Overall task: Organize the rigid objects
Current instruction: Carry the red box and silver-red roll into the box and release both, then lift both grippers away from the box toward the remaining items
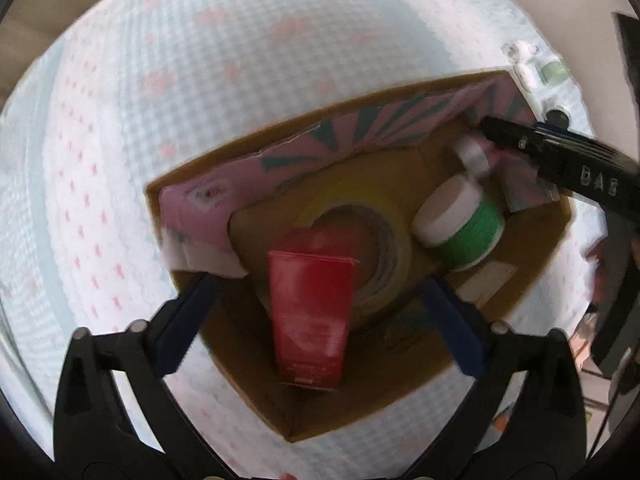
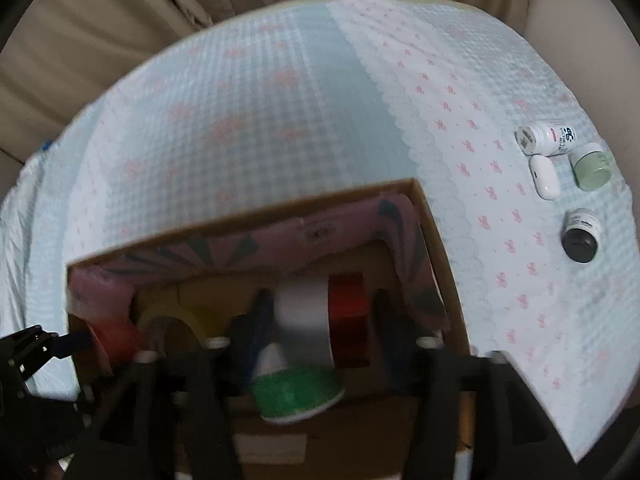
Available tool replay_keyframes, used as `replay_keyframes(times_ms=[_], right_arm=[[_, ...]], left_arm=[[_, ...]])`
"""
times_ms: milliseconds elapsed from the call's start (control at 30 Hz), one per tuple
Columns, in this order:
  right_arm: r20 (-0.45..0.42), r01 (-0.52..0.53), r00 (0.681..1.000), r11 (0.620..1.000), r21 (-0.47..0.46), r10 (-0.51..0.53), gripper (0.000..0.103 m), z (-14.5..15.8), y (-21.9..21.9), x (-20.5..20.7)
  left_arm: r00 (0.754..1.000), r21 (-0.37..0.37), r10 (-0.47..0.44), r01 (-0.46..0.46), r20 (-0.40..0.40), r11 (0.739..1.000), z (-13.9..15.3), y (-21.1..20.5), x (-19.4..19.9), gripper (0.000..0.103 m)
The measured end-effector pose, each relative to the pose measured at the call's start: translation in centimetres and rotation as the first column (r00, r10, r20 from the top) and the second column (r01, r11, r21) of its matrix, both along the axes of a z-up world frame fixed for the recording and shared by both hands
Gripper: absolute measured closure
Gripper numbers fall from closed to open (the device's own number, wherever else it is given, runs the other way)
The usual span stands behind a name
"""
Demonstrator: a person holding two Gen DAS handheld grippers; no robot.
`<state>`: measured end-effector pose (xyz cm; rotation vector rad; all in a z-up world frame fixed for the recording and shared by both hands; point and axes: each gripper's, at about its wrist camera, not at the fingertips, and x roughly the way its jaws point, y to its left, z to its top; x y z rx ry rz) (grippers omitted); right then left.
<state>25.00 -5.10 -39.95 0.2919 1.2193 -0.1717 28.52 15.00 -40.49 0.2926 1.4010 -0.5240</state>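
A brown cardboard box [image 1: 532, 240] with a pink patterned lining stands on the bed; it also shows in the right wrist view [image 2: 448, 280]. Inside lie a yellow tape roll [image 1: 376, 236], a green jar with a white lid [image 1: 464, 224] and a red carton [image 1: 310, 312]. My left gripper [image 1: 316, 320] is open above the box, its blue fingers either side of the red carton, not touching it. My right gripper [image 2: 320, 312] reaches into the box and is shut on a white-and-red box [image 2: 324, 316], just above the green jar [image 2: 298, 392].
On the checked bedcover to the right of the box lie a white bottle [image 2: 546, 138], a white case [image 2: 543, 178], a pale green jar [image 2: 592, 166] and a black-lidded jar [image 2: 582, 236]. Beige curtains [image 2: 120, 20] hang behind the bed.
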Motion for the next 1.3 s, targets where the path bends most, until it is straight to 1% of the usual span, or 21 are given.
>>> replay_keyframes(times_ms=[33, 300, 400, 500, 633, 767, 867, 967, 1033, 1067, 1200, 1300], right_arm=[[0.017, 0.006, 1.0, 1.0, 0.005, -0.006, 0.0, 0.1, -0.1, 0.0], [0.012, -0.013, 1.0, 1.0, 0.023, 0.013, 0.0, 0.7, 0.0, -0.6], [0.021, -0.021, 1.0, 0.999, 0.024, 0.021, 0.0, 0.9, 0.0, -0.9], [0.033, -0.026, 0.999, 0.999, 0.03, 0.025, 0.0, 1.3, 0.0, -1.3], [0.056, -0.037, 0.998, 0.999, 0.032, 0.036, 0.0, 2.5, 0.1, -1.8], [0.101, -0.056, 0.993, 0.998, 0.017, 0.054, 0.0, 4.7, 0.3, -2.6], [0.146, -0.062, 0.987, 0.998, 0.006, 0.061, 0.0, 6.9, 0.5, -3.6], [0.173, -0.067, 0.983, 0.998, -0.01, 0.068, 0.0, 9.7, 0.8, -4.9], [0.191, -0.073, 0.979, 0.997, -0.029, 0.077, 0.0, 11.8, 1.1, -5.9], [0.198, -0.081, 0.976, 0.996, -0.042, 0.087, 0.0, 13.0, 1.3, -6.5], [0.22, -0.108, 0.968, 0.991, -0.081, 0.123, 0.0, 17.3, 2.2, -8.7], [0.211, -0.113, 0.968, 0.988, -0.108, 0.134, 0.0, 19.6, 2.2, -10.3]], left_arm=[[1.0, -0.012, 0.001, -0.001, -0.004, 1.0, 0.1, 0.1, -0.2, 0.0], [0.996, -0.05, 0.084, -0.085, -0.03, 0.995, -0.1, 2.2, -1.3, 0.0], [0.995, -0.051, 0.098, -0.099, -0.03, 0.994, 0.1, 2.4, -1.9, 0.0], [0.994, -0.05, 0.104, -0.104, -0.018, 0.993, 0.3, 2.7, -2.6, 0.0], [0.993, -0.056, 0.121, -0.12, 0.011, 0.991, 1.5, 2.7, -3.2, 0.0], [0.988, -0.066, 0.144, -0.14, 0.061, 0.988, 4.2, 2.6, -4.0, 0.0], [0.983, -0.076, 0.157, -0.15, 0.094, 0.986, 6.5, 3.2, -4.6, 0.0], [0.975, -0.061, 0.18, -0.173, 0.132, 0.983, 9.1, 3.7, -5.5, 0.0], [0.967, -0.057, 0.199, -0.192, 0.162, 0.98, 11.1, 4.3, -6.4, 0.0], [0.961, -0.066, 0.209, -0.2, 0.183, 0.978, 12.4, 4.6, -7.0, 0.0], [0.942, -0.075, 0.23, -0.218, 0.243, 0.973, 16.3, 5.2, -8.6, 0.0], [0.924, -0.072, 0.233, -0.222, 0.304, 0.973, 18.9, 5.4, -9.8, 0.0]])
